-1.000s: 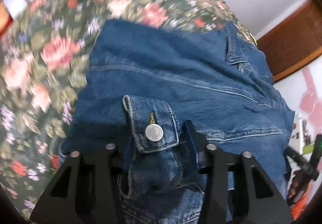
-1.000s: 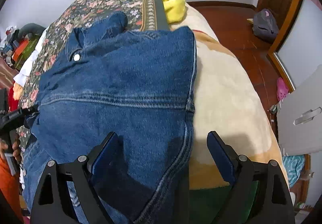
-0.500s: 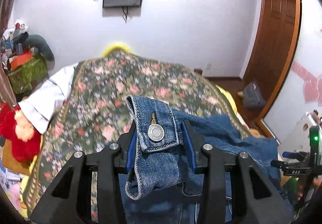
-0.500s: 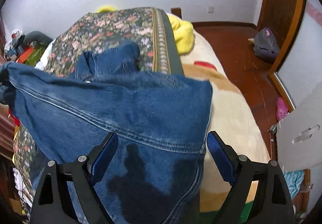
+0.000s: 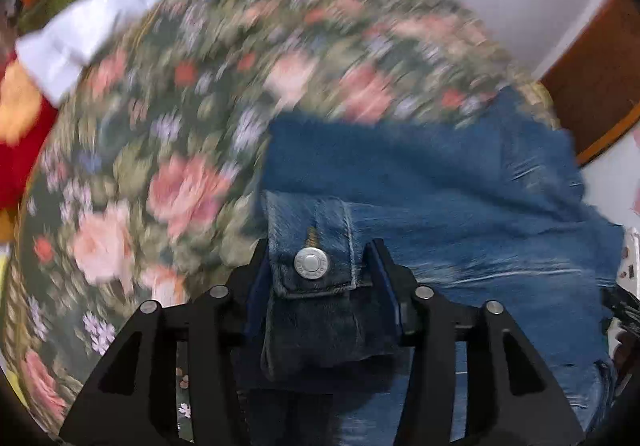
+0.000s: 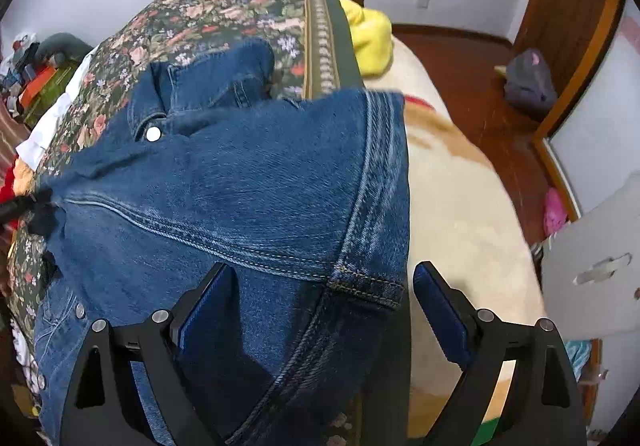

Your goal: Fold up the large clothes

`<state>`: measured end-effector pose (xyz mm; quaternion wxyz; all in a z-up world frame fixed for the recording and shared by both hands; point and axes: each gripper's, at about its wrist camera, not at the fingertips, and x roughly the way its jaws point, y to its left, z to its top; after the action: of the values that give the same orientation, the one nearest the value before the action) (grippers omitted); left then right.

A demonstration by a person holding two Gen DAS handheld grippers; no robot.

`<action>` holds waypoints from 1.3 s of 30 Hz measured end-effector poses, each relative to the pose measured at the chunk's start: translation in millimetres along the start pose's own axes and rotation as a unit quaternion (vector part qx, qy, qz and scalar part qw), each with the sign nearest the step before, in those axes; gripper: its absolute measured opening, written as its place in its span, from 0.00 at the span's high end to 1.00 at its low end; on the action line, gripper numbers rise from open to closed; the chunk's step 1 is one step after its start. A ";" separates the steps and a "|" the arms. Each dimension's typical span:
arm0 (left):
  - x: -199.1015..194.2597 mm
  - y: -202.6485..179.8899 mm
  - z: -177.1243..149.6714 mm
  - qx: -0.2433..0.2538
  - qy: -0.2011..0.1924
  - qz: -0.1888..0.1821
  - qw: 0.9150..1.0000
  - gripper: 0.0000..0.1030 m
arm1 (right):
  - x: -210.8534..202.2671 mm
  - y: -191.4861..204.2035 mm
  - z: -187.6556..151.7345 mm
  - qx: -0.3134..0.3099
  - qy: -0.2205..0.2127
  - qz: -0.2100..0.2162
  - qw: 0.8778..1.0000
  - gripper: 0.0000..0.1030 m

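Since half a second ago we have swung the left gripper (image 5: pixel 318 274) back down over the denim jacket (image 6: pixel 240 181), and its jaws have just been opening, though the buttoned cuff (image 5: pixel 310 246) sits between them with the pads close on either side. We judge it barely held. Our right gripper (image 6: pixel 322 310) stands spread wide, its jaws having just opened further, with the jacket's hem corner lying slack between them, untouched. The jacket spreads ahead of both claws across the floral bedspread (image 5: pixel 168 133), its length running between them, so the left one is nearer the sleeve.
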<state>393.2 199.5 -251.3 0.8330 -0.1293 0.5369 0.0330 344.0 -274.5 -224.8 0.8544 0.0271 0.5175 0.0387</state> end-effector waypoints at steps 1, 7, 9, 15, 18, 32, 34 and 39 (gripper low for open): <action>3.1 3.3 -6.0 -0.006 0.002 -0.006 1.000 0.37 | -0.5 -3.0 -0.1 0.004 0.001 0.004 1.000 0.09; -7.8 31.5 -7.5 -0.051 -0.003 -0.025 0.998 0.27 | -10.6 -15.9 0.4 0.016 0.000 0.011 1.000 0.09; -16.1 37.1 -3.1 -0.042 -0.020 -0.037 0.998 0.27 | -17.3 -19.2 2.1 0.022 -0.008 0.019 1.000 0.09; 15.0 50.5 14.3 -0.072 0.024 -0.089 0.993 0.23 | -25.8 -29.5 14.3 0.053 -0.013 0.067 0.996 0.09; 37.4 55.5 16.9 -0.109 0.033 -0.129 0.985 0.22 | -21.0 -33.8 21.8 0.063 -0.017 0.073 0.995 0.09; 35.6 9.7 42.7 -0.046 -0.051 -0.033 0.997 0.91 | 22.8 -20.6 72.5 0.065 -0.012 0.135 0.989 0.82; 11.7 7.1 41.9 -0.029 -0.084 -0.021 0.996 0.94 | 6.8 -3.2 82.0 0.022 -0.045 0.119 0.992 0.84; -53.7 21.2 37.8 -0.029 -0.151 -0.008 0.988 0.97 | -24.8 52.7 108.9 -0.070 -0.110 0.095 0.987 0.86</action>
<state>399.9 233.9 -191.9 0.9007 -0.1508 0.4029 0.0612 427.1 -225.1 -148.0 0.8983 0.0206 0.4116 0.1526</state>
